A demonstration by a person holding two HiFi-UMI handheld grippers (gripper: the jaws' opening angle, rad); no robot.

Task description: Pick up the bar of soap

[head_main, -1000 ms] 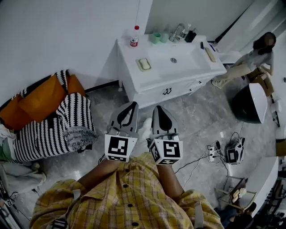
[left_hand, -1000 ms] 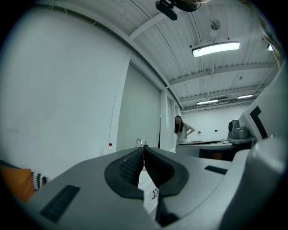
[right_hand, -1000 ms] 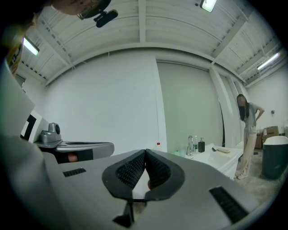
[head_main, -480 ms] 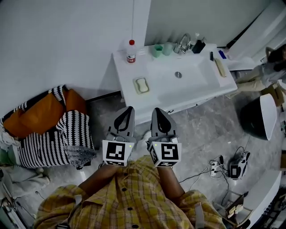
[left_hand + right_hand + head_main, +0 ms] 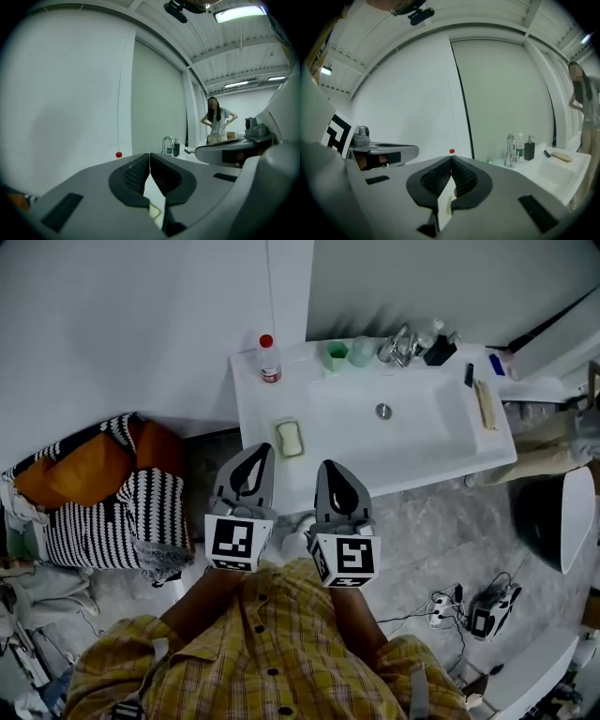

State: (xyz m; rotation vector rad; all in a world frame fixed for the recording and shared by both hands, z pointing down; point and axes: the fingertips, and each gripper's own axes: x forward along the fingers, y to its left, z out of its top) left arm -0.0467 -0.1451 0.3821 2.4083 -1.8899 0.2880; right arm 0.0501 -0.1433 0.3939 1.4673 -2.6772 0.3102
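Left claw (image 5: 262, 450) and right claw (image 5: 328, 468) side by side, closed.

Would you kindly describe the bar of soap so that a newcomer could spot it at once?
Find the white vanity against the wall. On its counter left of the basin lies the bar of soap in a dish. It is flat and pale, unlike the upright red-capped bottle behind it.

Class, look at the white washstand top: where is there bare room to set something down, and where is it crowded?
Bare: the left strip between the bottle and the soap, and the basin floor around the drain. Crowded: the back edge, with cups, tap and dispenser; the right ledge holds a brush.
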